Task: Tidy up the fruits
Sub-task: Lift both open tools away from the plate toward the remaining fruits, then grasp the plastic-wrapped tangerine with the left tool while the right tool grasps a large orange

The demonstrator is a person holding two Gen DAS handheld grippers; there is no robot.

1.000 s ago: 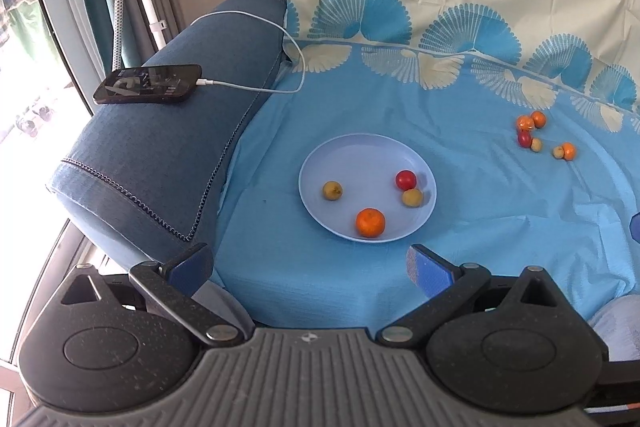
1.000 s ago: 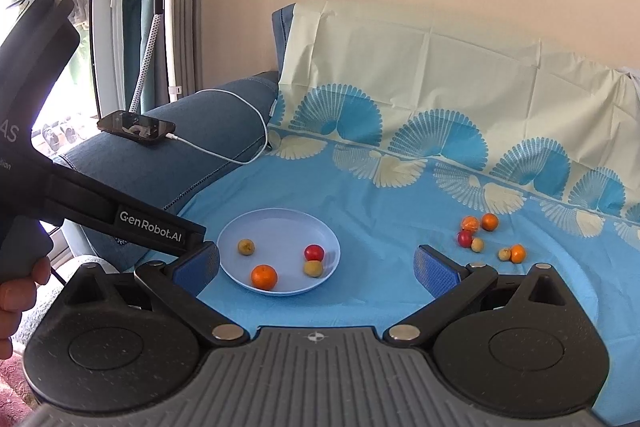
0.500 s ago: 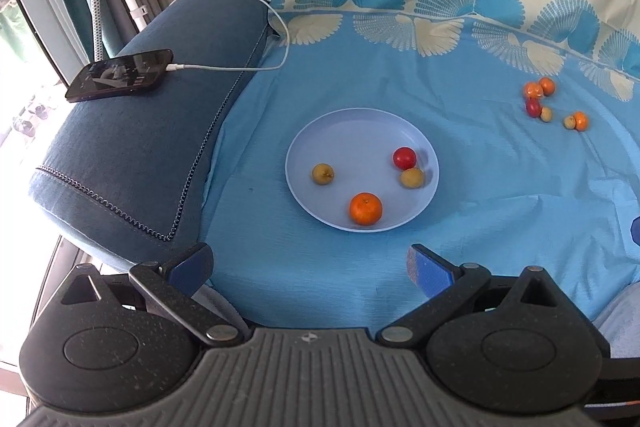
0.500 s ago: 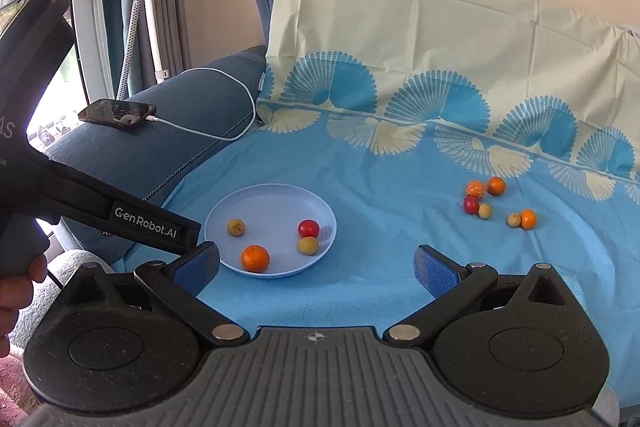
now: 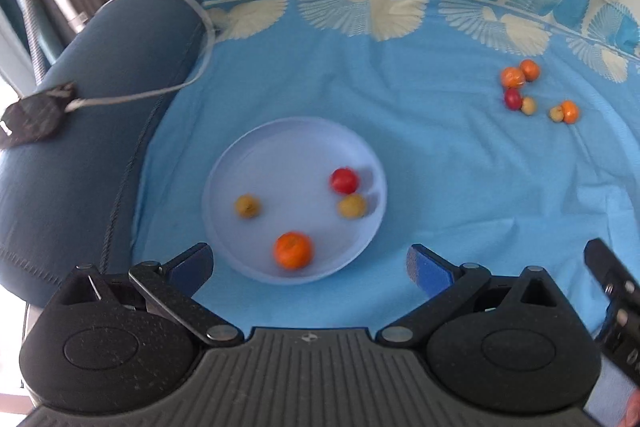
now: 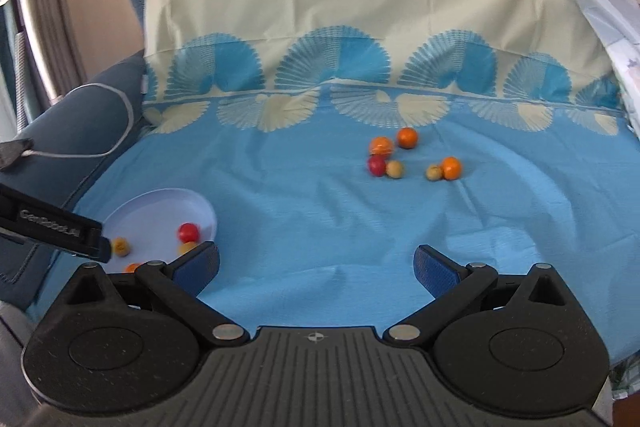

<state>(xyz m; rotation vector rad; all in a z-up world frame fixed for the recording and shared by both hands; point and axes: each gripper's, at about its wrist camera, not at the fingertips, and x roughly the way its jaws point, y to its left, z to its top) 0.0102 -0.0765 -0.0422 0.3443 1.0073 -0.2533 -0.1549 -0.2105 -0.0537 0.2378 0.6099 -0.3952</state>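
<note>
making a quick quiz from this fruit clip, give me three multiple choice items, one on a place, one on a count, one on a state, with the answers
1. Where does the loose fruit lie?
A. on the blue sheet, apart from the plate
B. on the armrest
C. in the left gripper

2. How many fruits are on the plate?
A. one
B. four
C. seven

3. How do the right gripper's jaws stand?
A. shut on an orange
B. shut on nothing
C. open, with nothing between them

Answers
1. A: the cluster rests on the sheet, well to the right of the plate.
2. B: the left wrist view shows a red fruit, an orange and two yellowish ones.
3. C: the right gripper has its blue pads wide apart, only sheet between them.
</note>
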